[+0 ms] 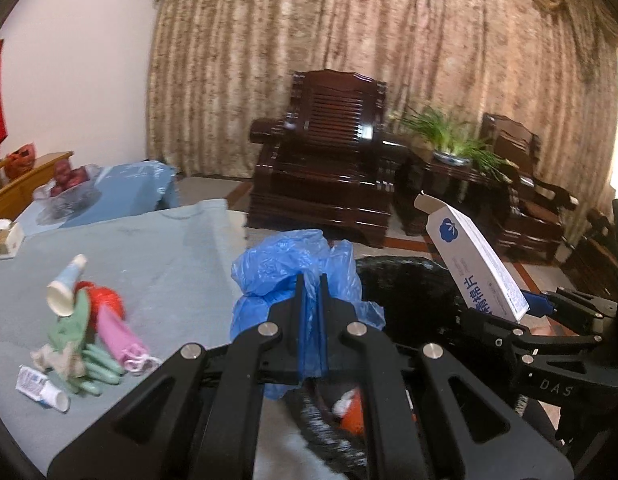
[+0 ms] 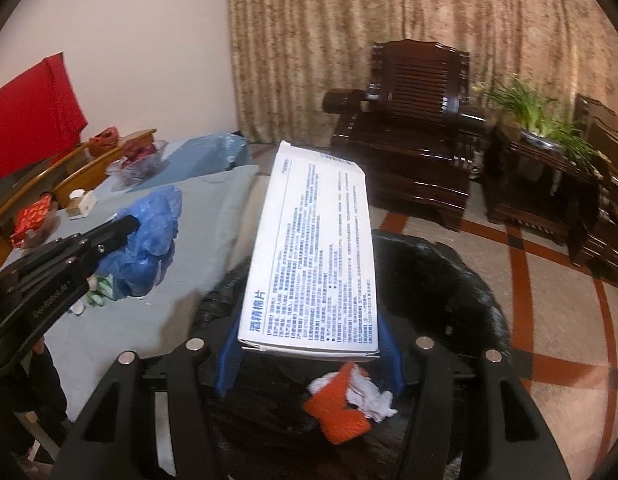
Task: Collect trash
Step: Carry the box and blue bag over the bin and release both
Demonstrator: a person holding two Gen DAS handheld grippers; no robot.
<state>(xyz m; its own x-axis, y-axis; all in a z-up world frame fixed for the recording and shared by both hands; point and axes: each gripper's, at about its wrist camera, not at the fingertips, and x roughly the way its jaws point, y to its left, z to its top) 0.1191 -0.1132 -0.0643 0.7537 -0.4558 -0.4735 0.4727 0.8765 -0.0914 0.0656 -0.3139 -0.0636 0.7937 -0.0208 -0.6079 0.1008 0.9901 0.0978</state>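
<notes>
My left gripper [image 1: 311, 296] is shut on a crumpled blue plastic bag [image 1: 285, 268], held just past the table's edge beside the bin's rim. A black-lined trash bin [image 1: 409, 292] stands on the floor to its right. Over the bin, my right gripper [image 2: 309, 354] is shut on a long white printed box [image 2: 313, 256], its blue pads [image 2: 229, 356] pressing the box's sides. Orange and white scraps [image 2: 341, 408] lie inside the bin [image 2: 469, 280]. In the right wrist view the left gripper [image 2: 125, 228] and its bag [image 2: 149, 240] show at the left.
On the grey-blue tablecloth [image 1: 169, 248] lies a pile of trash: a paper cup [image 1: 65, 288], a red wad, a pink piece [image 1: 117, 332], green gloves [image 1: 97, 360] and a small tube [image 1: 41, 388]. Dark wooden armchairs [image 1: 329, 160], a potted plant [image 1: 449, 136] and curtains stand behind.
</notes>
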